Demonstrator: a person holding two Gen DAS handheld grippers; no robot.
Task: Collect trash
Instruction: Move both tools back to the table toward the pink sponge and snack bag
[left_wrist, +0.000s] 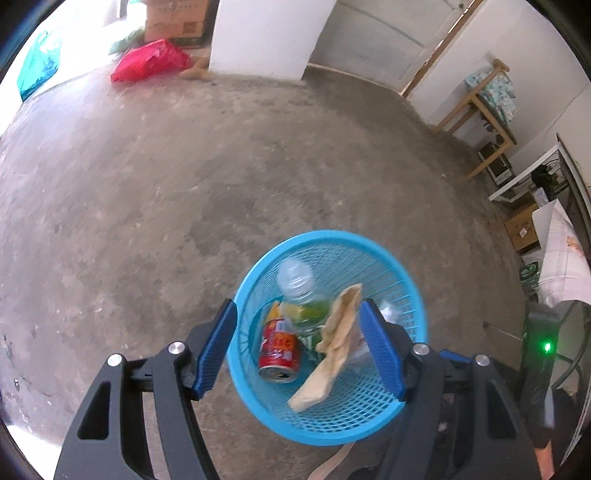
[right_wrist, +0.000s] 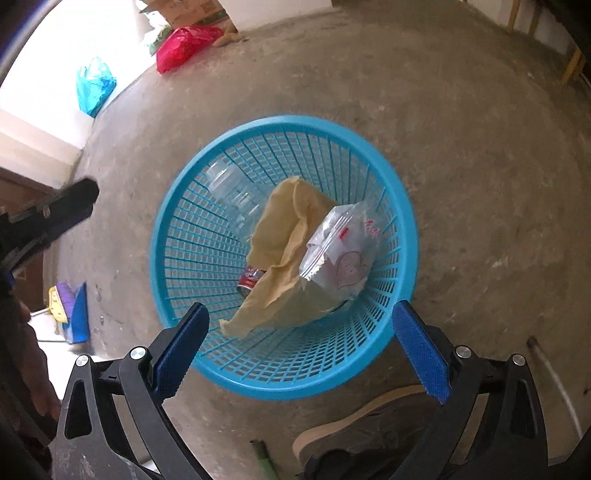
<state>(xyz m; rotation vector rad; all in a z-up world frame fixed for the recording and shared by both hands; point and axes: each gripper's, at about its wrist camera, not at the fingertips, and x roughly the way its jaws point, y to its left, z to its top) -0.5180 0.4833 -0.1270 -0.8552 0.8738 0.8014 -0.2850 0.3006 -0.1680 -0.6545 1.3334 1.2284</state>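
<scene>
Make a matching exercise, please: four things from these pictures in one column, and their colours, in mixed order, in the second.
Things:
1. mesh basket
2. drink can
3. crumpled paper
4. plastic bag on the floor by the cardboard box

Colours:
A. tan
B. pink-red
C. light blue
D. red with a silver top

Pairs: 1-C, 2-D, 3-A, 4-B

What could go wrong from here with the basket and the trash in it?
1. The yellow paper stands tall and leans on the blue basket wall, near the rim; a knock could push it out onto the floor.
2. The white packet lies loose on top of the paper, so it may slide off if the basket tips.
3. The left gripper has its fingers astride the near rim. Moving it sideways could tip this light basket.
</scene>
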